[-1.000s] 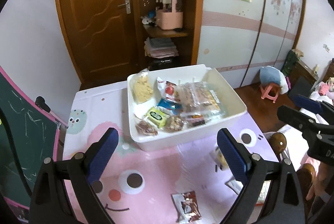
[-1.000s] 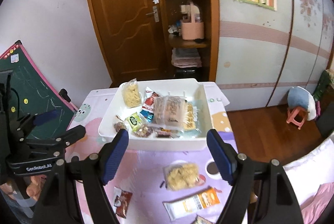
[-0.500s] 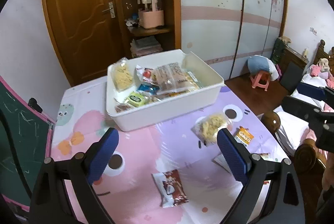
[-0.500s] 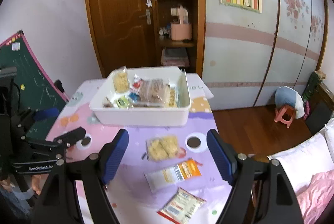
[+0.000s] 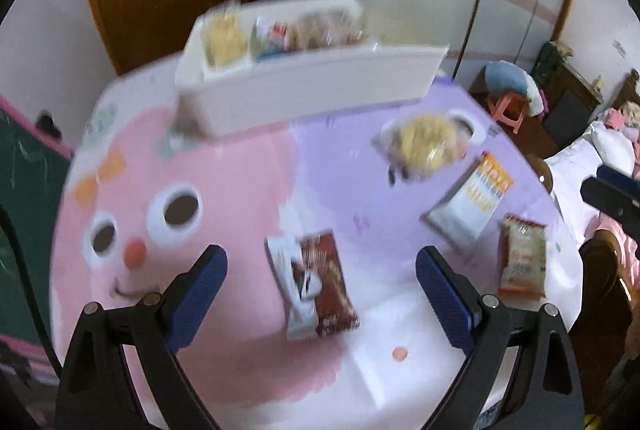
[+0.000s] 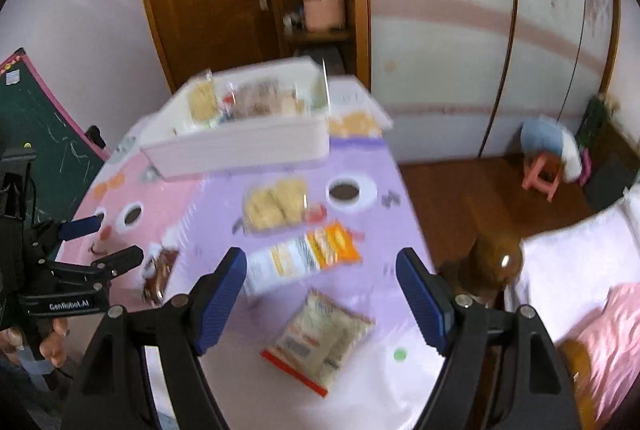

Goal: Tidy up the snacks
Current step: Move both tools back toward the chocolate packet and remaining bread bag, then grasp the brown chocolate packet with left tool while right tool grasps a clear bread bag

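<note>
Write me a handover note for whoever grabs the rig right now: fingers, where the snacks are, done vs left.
Left gripper: fingers open, empty, above the brown-and-white packet on the table mat.
Right gripper: fingers open, empty, above the pale red-edged packet.
White bin at the far end of the mat already holds several packets.
Still loose on the mat: the brown-and-white packet, the pale red-edged packet, the orange-and-white packet and the clear bag of yellow snacks.
Done: part of the snacks binned. Left: pick up those four and put them in the bin.
</note>
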The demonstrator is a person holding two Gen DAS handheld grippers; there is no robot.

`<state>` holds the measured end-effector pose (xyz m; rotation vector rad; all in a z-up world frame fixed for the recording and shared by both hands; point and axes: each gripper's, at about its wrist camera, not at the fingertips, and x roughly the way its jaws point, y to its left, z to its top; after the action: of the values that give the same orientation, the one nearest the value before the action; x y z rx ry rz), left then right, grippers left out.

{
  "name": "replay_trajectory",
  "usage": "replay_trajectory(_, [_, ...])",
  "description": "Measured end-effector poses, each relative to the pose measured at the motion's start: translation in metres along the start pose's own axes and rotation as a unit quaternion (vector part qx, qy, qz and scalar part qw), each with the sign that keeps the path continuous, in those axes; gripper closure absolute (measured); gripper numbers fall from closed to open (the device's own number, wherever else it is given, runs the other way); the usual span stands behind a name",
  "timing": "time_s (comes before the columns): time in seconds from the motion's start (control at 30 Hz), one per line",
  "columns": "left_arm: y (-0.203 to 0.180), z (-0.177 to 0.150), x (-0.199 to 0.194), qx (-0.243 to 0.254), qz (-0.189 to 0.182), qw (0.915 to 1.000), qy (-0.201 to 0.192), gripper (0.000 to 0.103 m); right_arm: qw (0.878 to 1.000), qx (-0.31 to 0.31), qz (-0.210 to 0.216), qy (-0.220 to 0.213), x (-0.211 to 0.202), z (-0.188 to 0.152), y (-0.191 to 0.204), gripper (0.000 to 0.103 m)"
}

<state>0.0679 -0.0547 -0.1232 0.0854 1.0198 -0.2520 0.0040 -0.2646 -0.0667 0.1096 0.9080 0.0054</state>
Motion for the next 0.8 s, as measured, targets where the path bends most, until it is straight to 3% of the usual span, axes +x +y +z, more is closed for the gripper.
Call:
replay_trajectory(0.2, [0.016, -0.008, 0.017, -0.037, -0.004, 0.999, 0.024, 0.008, 0.999, 0.025, 0.028, 0.037, 0.025, -0.008, -0.008, 0.025])
replay_trajectory(0.43, [0.012, -0.009, 0.032, -0.026, 0.016, 0.999, 0.034, 0.008, 0.997, 0.009, 0.054, 0.055, 0.05, -0.003, 0.015, 0.025])
replay_trajectory(0.8, [0.009, -0.011, 0.06, -0.01, 0.027, 0.9975, 0.065, 0.02, 0.998, -0.03, 0.029, 0.049, 0.098, 0.044, 0.033, 0.025])
